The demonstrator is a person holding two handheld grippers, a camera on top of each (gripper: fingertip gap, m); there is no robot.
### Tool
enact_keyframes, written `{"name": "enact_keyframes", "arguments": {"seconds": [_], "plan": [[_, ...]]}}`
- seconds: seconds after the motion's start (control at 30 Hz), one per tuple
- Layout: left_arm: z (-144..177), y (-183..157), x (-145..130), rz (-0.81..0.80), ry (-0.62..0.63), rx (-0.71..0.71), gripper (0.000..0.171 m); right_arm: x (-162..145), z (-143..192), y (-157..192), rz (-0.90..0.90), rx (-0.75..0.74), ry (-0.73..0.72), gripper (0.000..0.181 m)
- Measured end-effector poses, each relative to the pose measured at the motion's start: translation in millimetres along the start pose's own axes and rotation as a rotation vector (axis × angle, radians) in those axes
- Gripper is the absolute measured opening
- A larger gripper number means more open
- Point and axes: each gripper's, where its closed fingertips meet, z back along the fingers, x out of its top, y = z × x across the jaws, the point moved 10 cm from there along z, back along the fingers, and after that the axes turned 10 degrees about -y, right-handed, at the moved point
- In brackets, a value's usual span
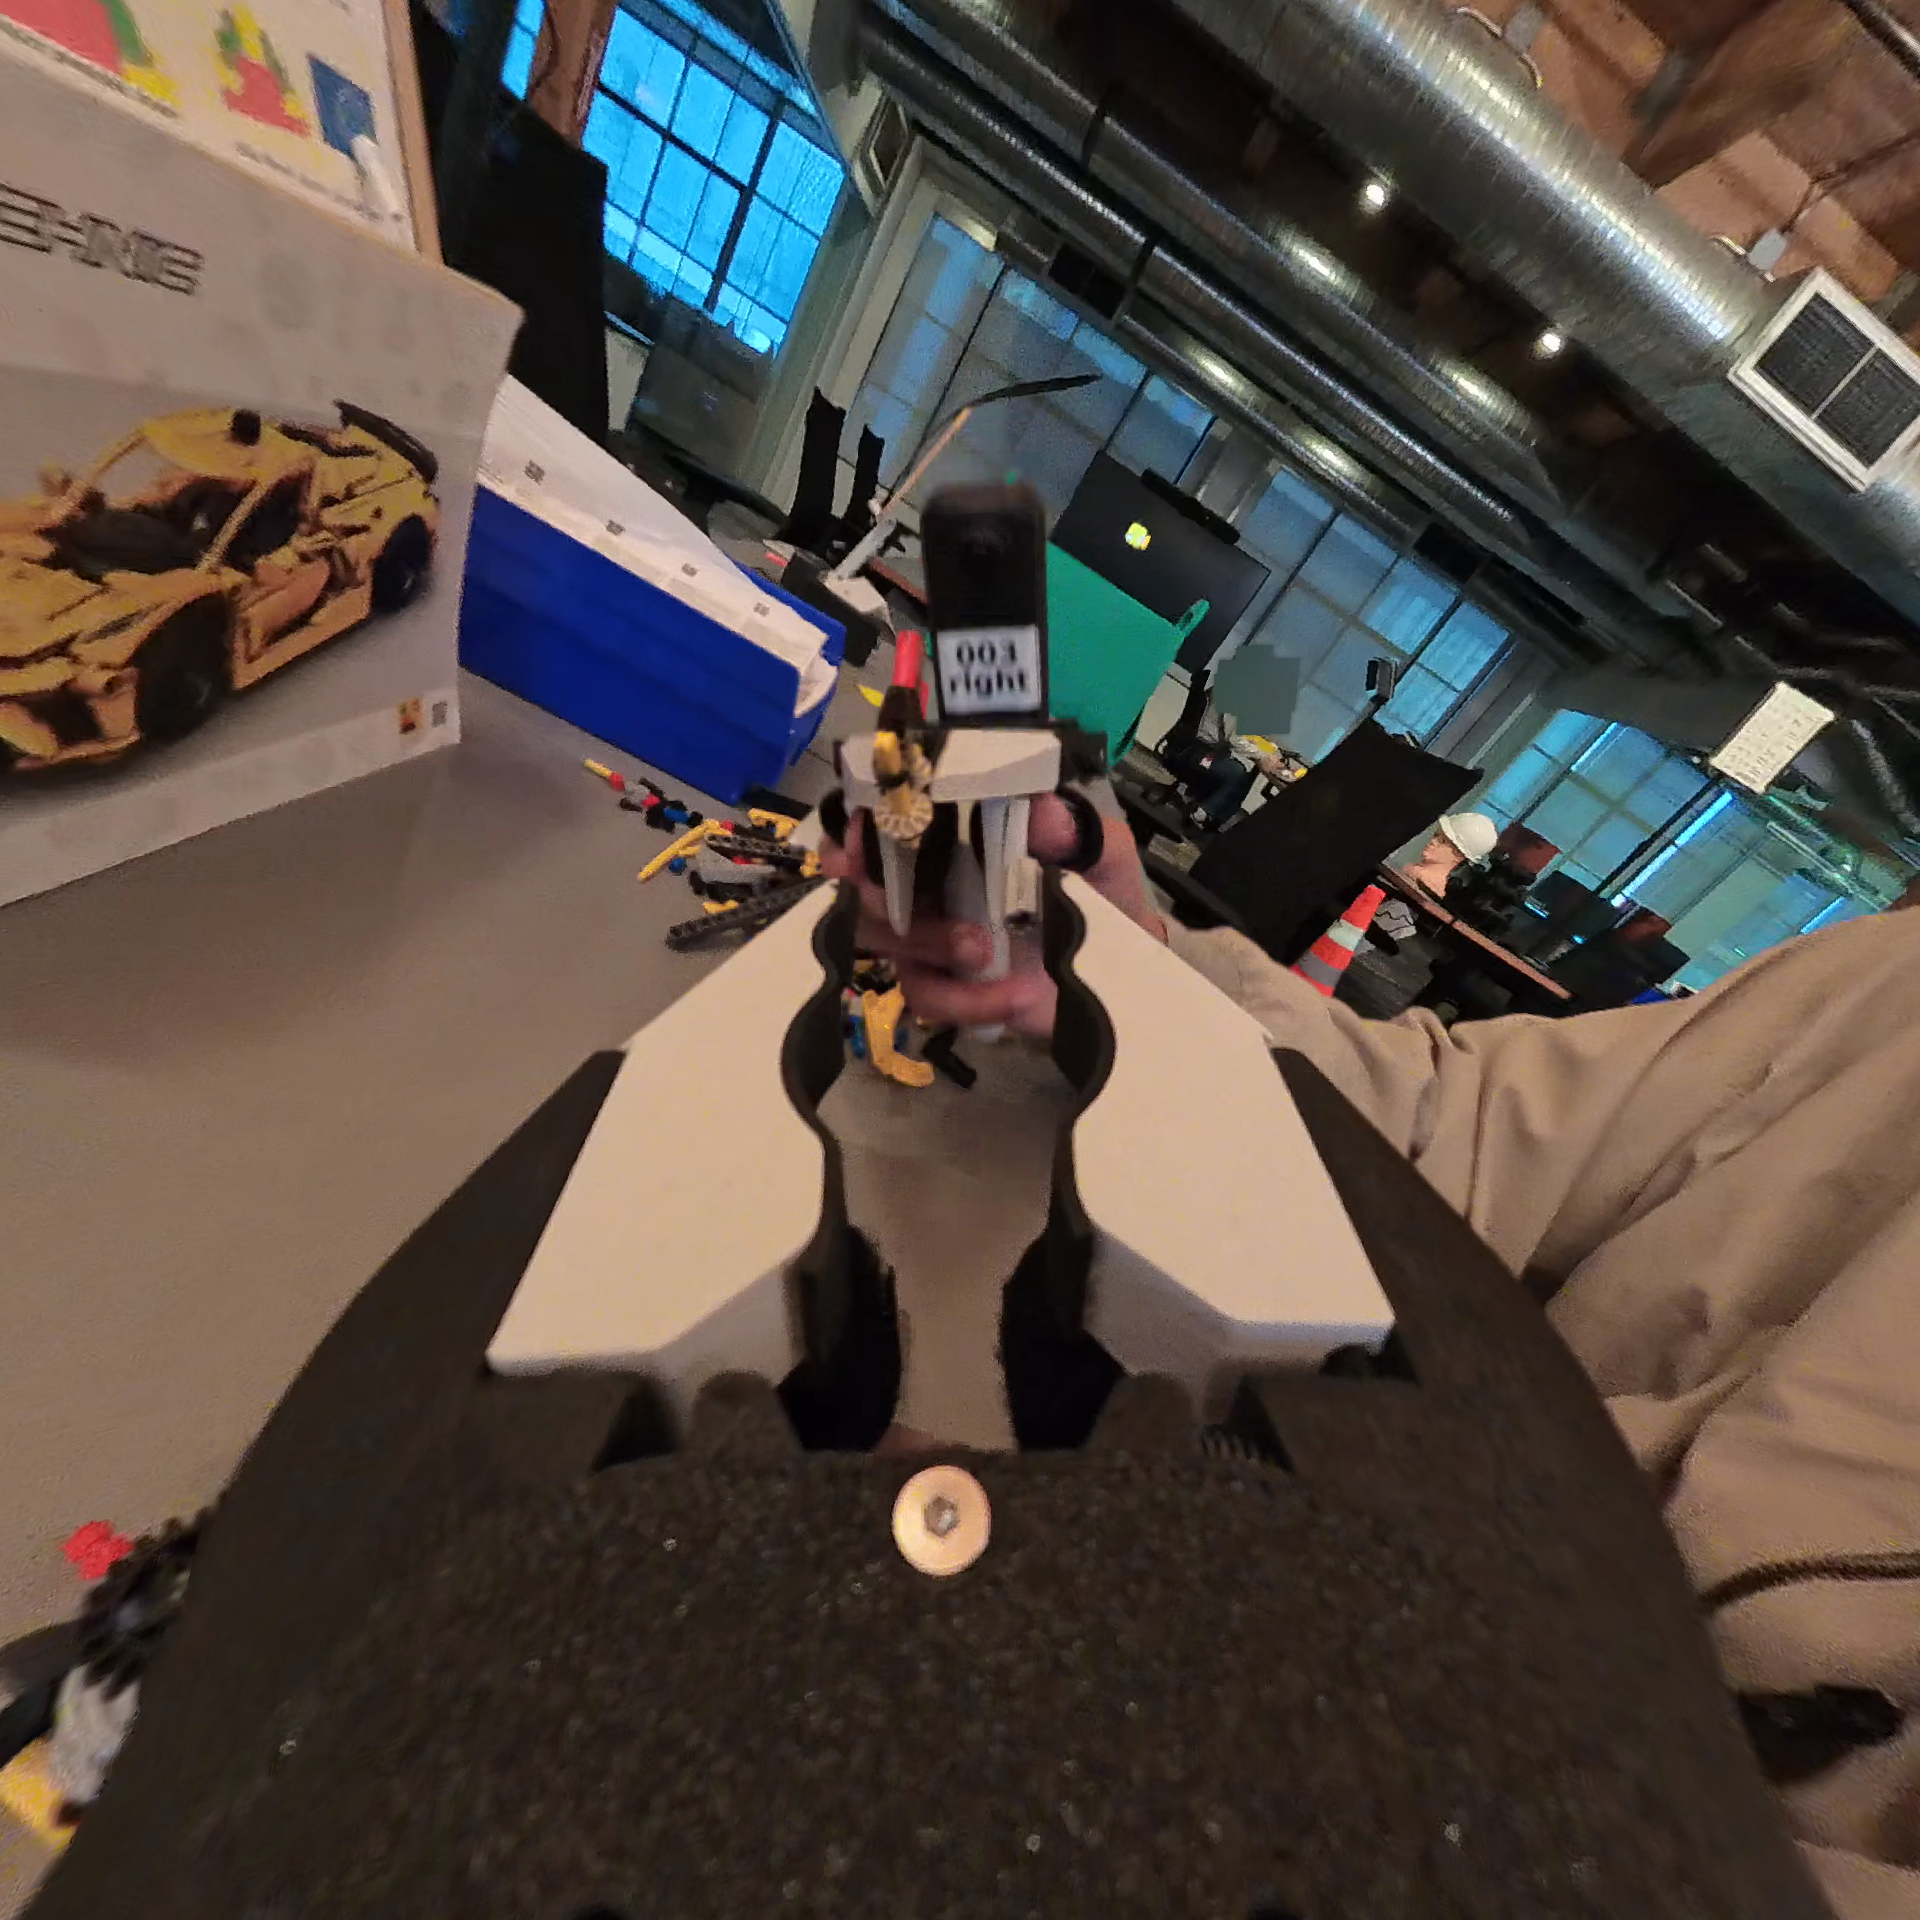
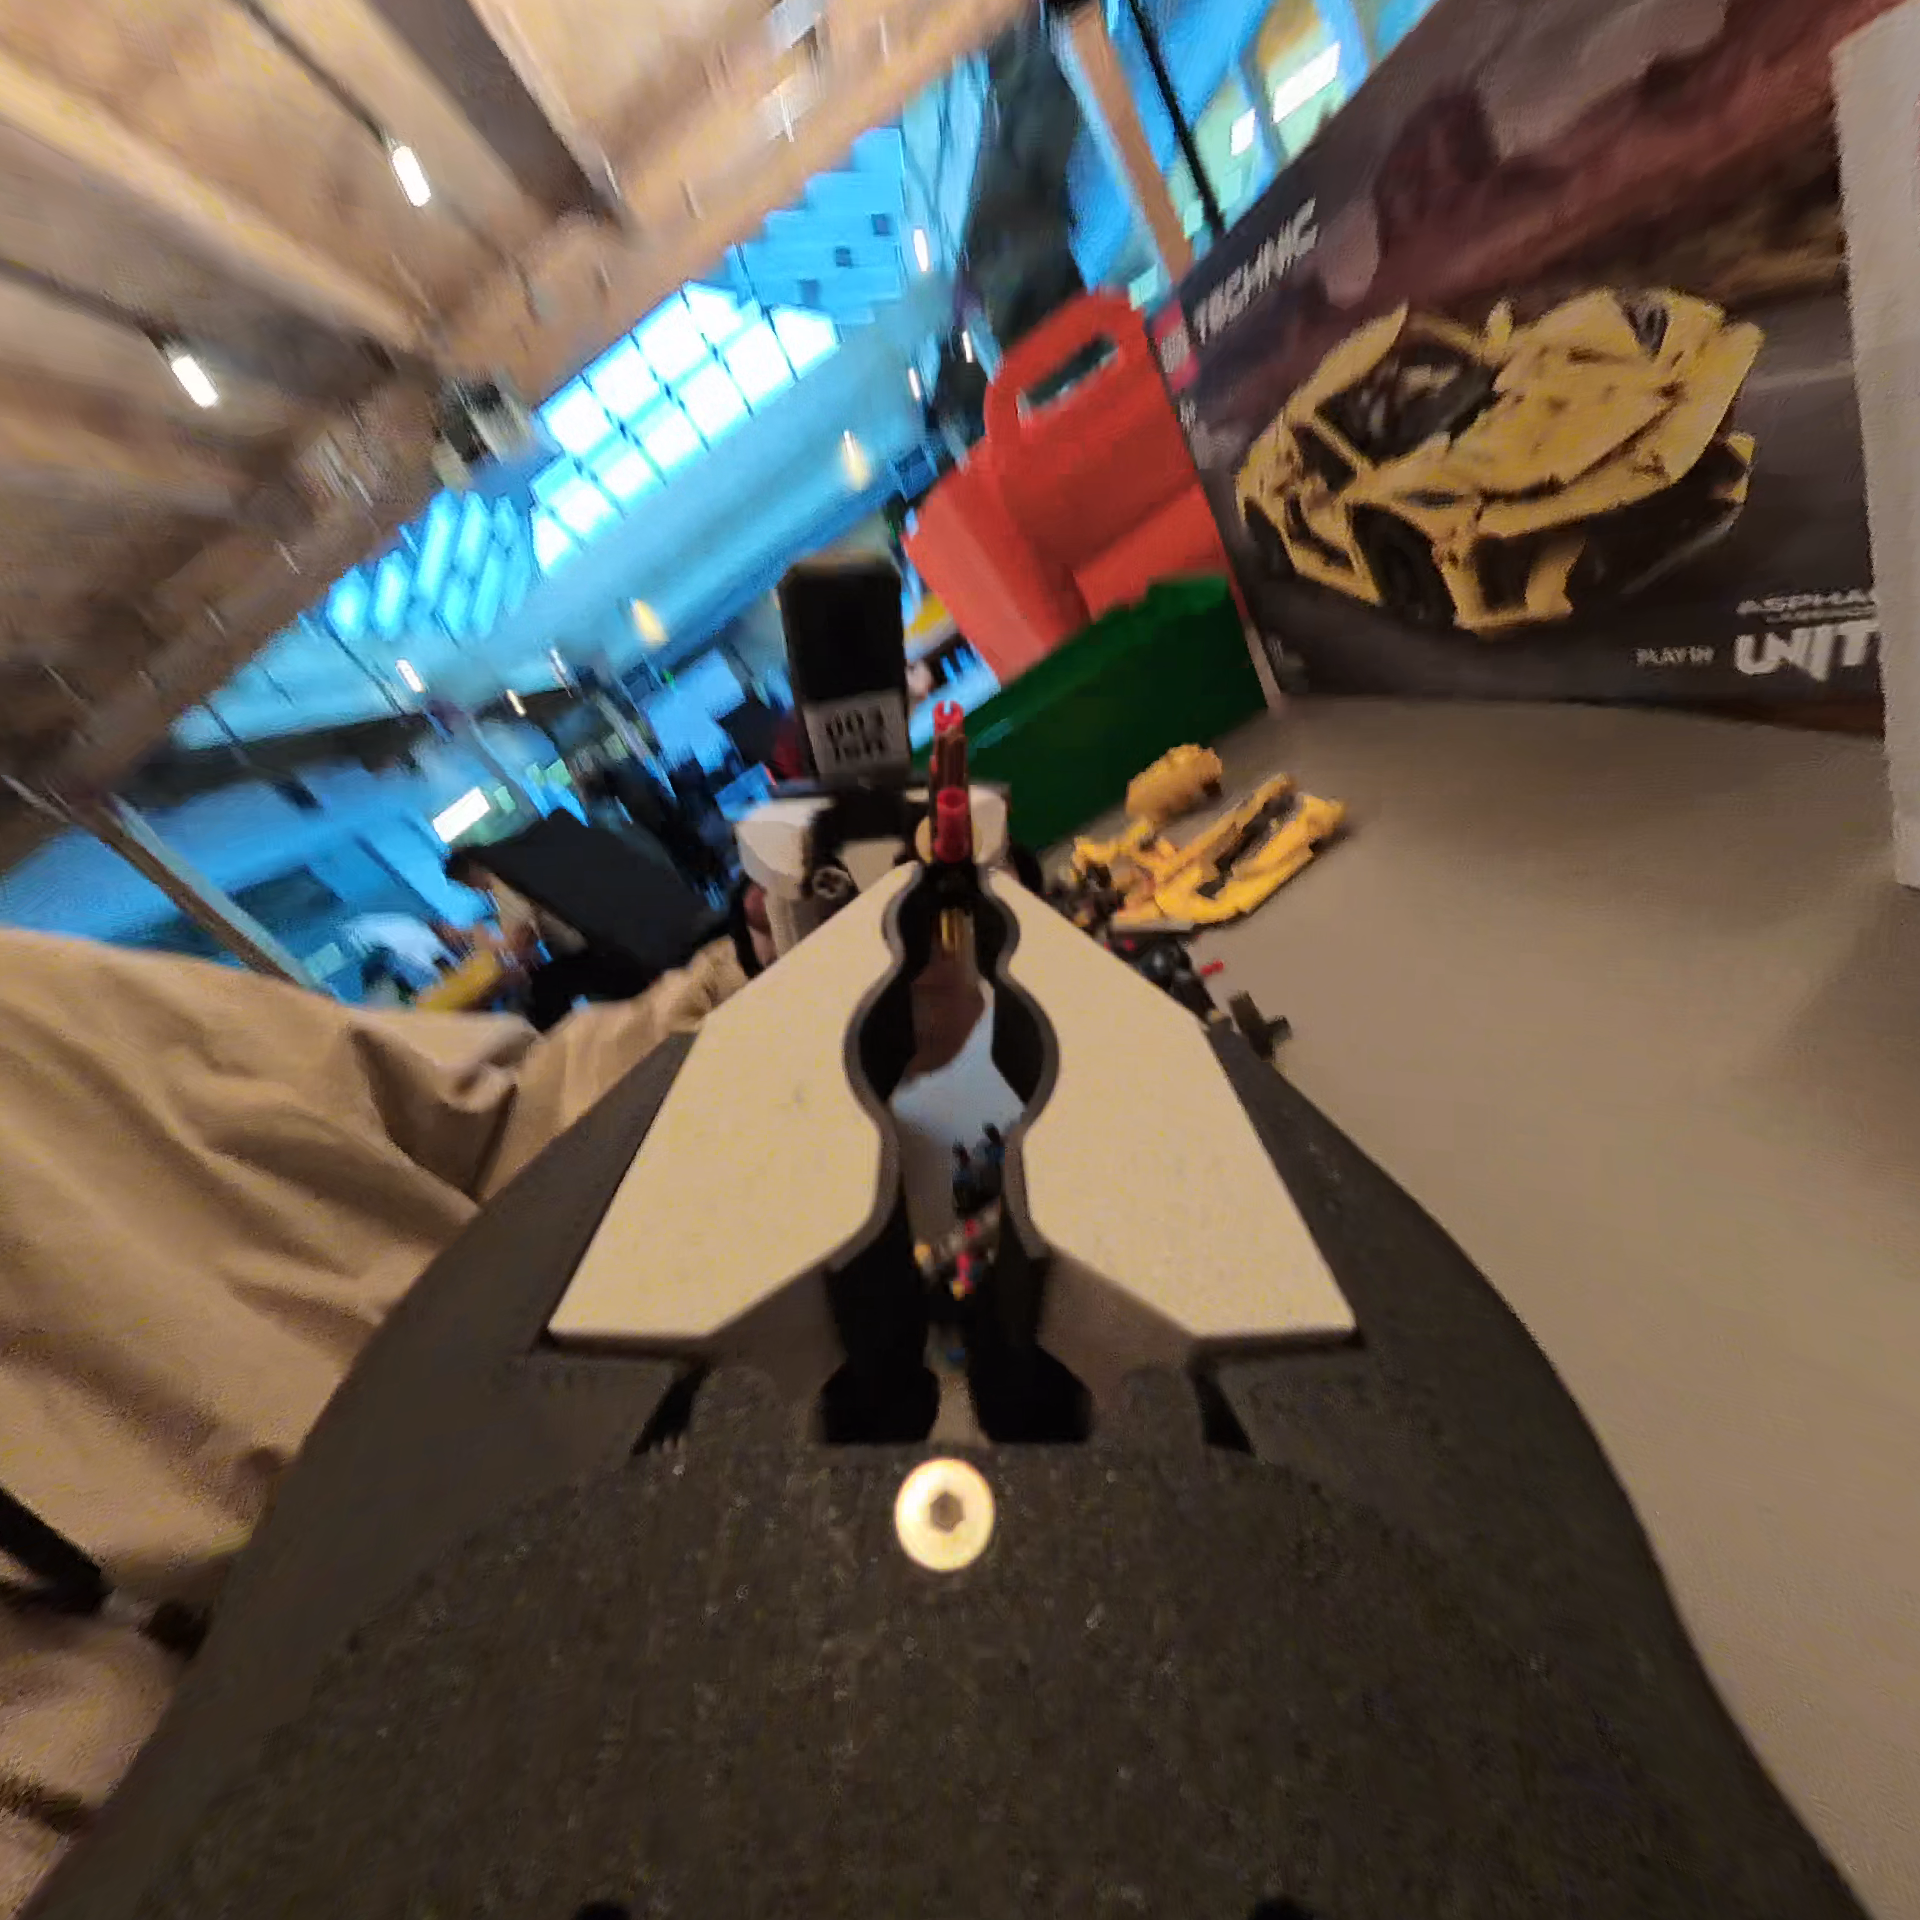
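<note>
In the left wrist view my left gripper [image 1: 943,899] is open and empty above the grey table [image 1: 312,1039]. Just beyond its tips my right gripper [image 1: 945,894] faces it, held by a hand [image 1: 987,987]. It grips a small brick assembly [image 1: 902,800] with a tan gear, yellow parts and a red axle. In the right wrist view my right gripper [image 2: 951,883] is shut on that assembly [image 2: 948,805], the red axle sticking up past the tips. The left gripper [image 2: 831,862] sits close behind it.
Loose black and yellow bricks [image 1: 727,862] lie on the table. Yellow car body parts [image 2: 1216,842] lie ahead on the right. A box with a yellow car picture [image 2: 1507,447], a printed sheet [image 1: 208,540], a blue bin [image 1: 623,644] and a green bin [image 2: 1122,686] stand behind. My left and right fingertips are right by each other.
</note>
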Motion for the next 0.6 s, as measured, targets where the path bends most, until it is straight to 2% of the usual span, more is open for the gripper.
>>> {"name": "enact_keyframes", "arguments": {"seconds": [0.07,0.1,0.17,0.3,0.47,0.6], "plan": [[-1.3,3.8,-2.4,-0.016,-0.044,0.004,0.035,-7.1,-1.5,-0.6,-0.104,0.066,-0.095,0.006],[-3.8,4.7,-3.2,-0.019,-0.061,0.001,0.035,-10.4,-3.2,1.2,-0.130,0.102,-0.093,0.006],[-8.7,4.0,-5.1,-0.011,-0.089,-0.034,0.034,-16.2,-6.6,1.1,-0.116,0.078,-0.054,0.005],[-12.1,1.2,-12.1,0.017,-0.057,-0.090,0.021,-21.4,-12.9,4.8,-0.139,0.100,-0.004,0.006],[-9.7,-1.9,-12.9,-0.001,-0.043,-0.049,0.019,-25.0,-8.6,2.2,-0.154,0.096,0.005,0.006],[-10.3,1.3,-15.2,0.085,-0.085,-0.072,0.019,-23.2,-8.9,5.6,-0.101,0.076,0.007,0.006]]}}
